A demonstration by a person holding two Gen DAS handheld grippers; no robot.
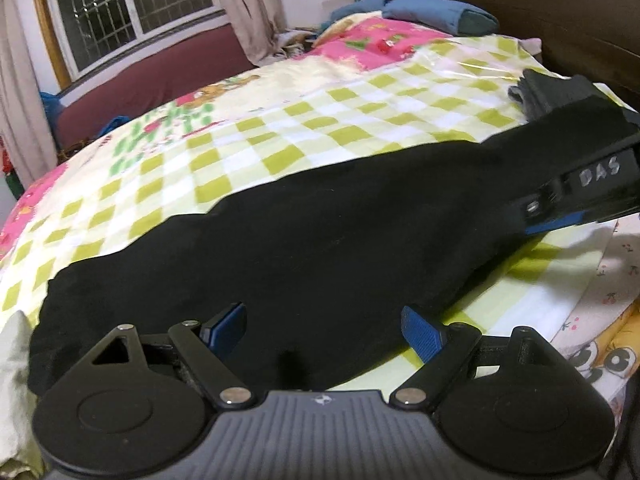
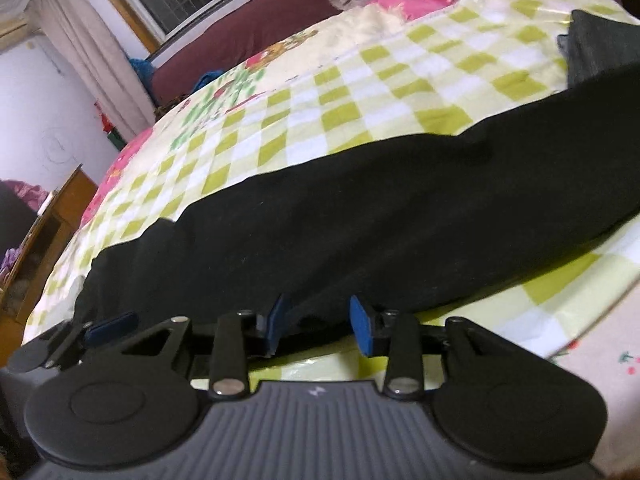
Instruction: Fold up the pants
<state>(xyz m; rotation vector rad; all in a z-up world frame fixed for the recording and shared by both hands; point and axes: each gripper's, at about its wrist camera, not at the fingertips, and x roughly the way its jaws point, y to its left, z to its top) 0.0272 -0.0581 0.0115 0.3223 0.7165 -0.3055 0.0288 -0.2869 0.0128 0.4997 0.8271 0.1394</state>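
Black pants lie flat and lengthwise across the green-checked bedsheet; they also fill the middle of the right wrist view. My left gripper is open, its blue pads on either side of the pants' near edge. My right gripper is open at the near edge of the pants further along. The right gripper's body shows in the left wrist view at the right end of the pants. The left gripper's blue finger shows at lower left in the right wrist view.
A dark folded garment lies at the bed's far right. Blue pillows and a pink quilt sit at the head. A maroon bench and window lie beyond. A wooden cabinet stands left.
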